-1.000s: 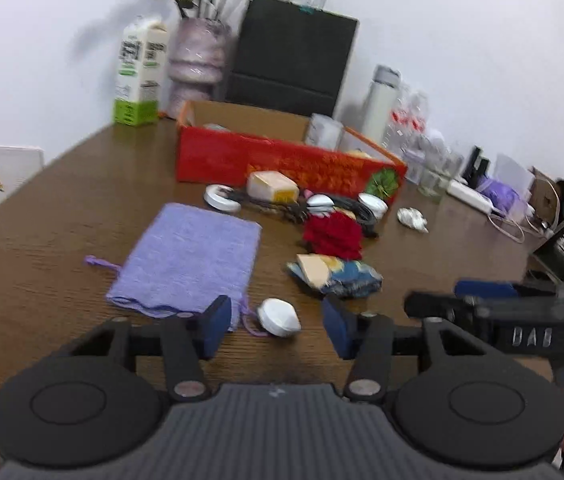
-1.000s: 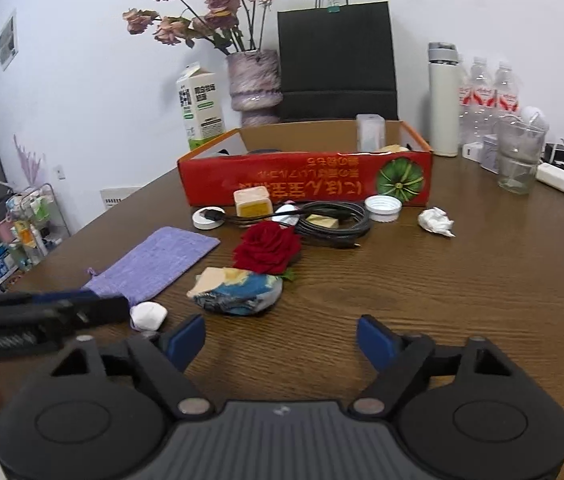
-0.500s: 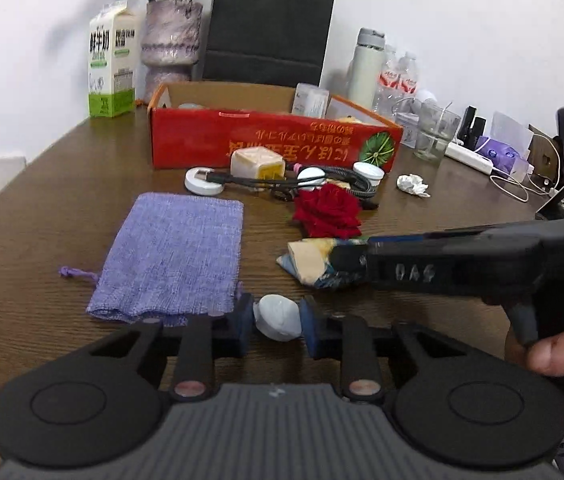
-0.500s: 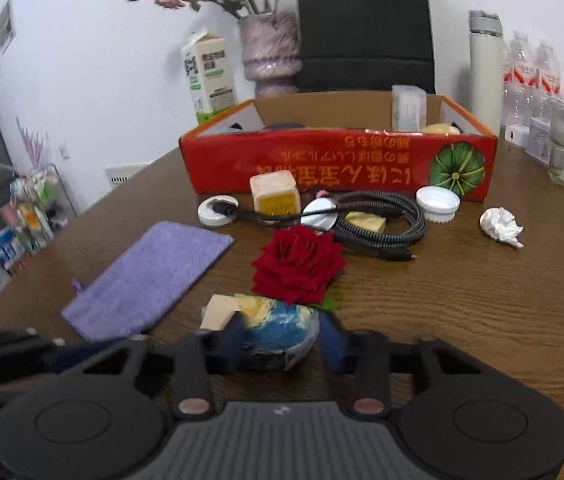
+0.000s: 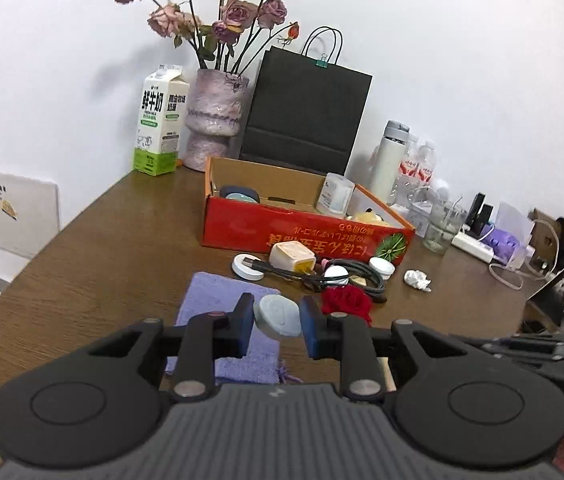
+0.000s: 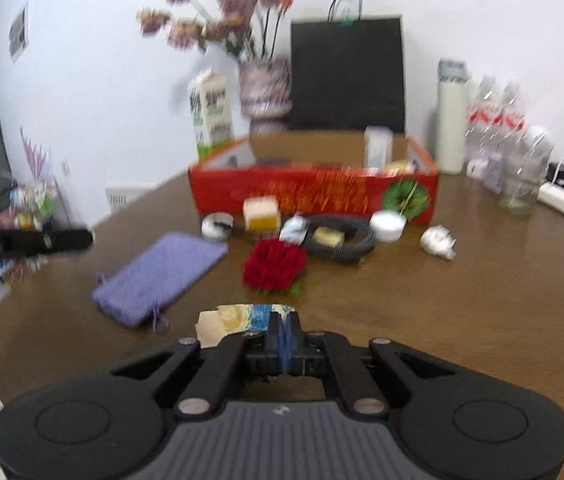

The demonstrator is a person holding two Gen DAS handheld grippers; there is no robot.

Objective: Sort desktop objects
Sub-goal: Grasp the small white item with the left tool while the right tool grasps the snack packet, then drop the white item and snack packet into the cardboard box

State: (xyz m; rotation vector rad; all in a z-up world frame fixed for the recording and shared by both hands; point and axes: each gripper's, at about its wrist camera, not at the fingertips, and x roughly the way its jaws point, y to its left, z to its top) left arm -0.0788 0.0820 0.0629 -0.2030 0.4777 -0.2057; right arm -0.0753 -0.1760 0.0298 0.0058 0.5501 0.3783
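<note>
My left gripper [image 5: 275,322] is shut on a small white oval case [image 5: 277,316] and holds it above the purple cloth pouch [image 5: 221,300]. My right gripper [image 6: 282,334] is shut on the edge of a thin blue-and-yellow patterned pouch [image 6: 241,316], lifted just off the brown table [image 6: 462,300]. A red fabric rose [image 6: 273,266] lies ahead of it. The red cardboard box [image 5: 302,236] stands further back with several items inside.
In front of the box lie a yellow charger block [image 5: 294,256], a coiled black cable [image 6: 342,240], white caps [image 5: 382,268] and a crumpled paper [image 5: 418,280]. A milk carton [image 5: 159,120], flower vase [image 5: 215,120], black bag [image 5: 306,108], bottles and a glass [image 5: 440,224] line the back.
Both grippers closed: the left on the white case, the right on the patterned pouch. Both then lifted their objects off the table.
</note>
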